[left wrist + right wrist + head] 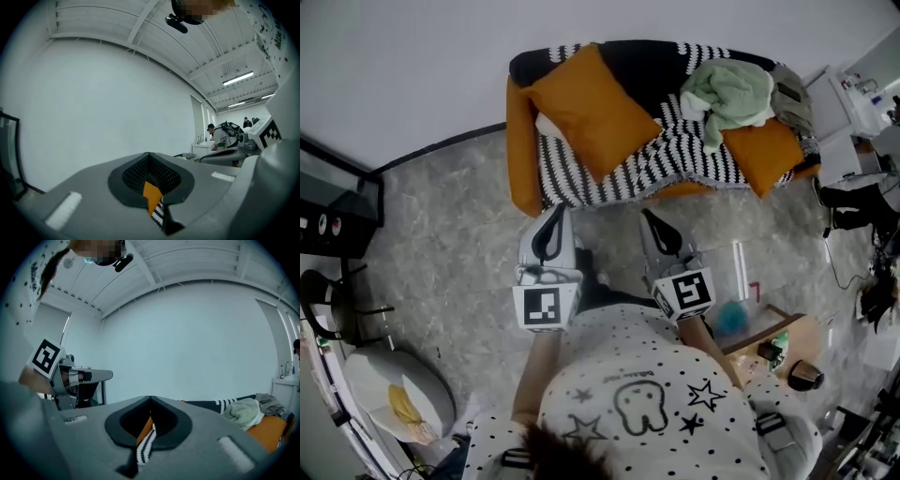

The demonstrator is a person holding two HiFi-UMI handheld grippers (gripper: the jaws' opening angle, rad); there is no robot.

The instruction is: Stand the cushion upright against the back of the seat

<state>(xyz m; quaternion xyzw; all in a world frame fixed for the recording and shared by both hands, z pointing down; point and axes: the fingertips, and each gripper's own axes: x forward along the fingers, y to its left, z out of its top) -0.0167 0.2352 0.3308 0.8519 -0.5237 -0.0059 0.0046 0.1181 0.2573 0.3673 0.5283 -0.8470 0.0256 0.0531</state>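
Observation:
An orange cushion (591, 108) lies tilted on the left part of the sofa seat, on a black-and-white striped blanket (666, 159). The sofa (520, 150) has orange arms and stands against the white wall. My left gripper (553, 214) and right gripper (651, 219) hover side by side over the floor just in front of the sofa, both shut and holding nothing. In the left gripper view the jaws (149, 157) meet, with a sliver of orange cushion (152, 194) showing behind them. In the right gripper view the jaws (150, 399) also meet.
A second orange cushion (762, 150) lies at the sofa's right end under a green towel (727, 94). A low wooden table (787, 337) with small items stands at my right. A black cabinet (328, 216) and a white round object (398, 389) are at my left.

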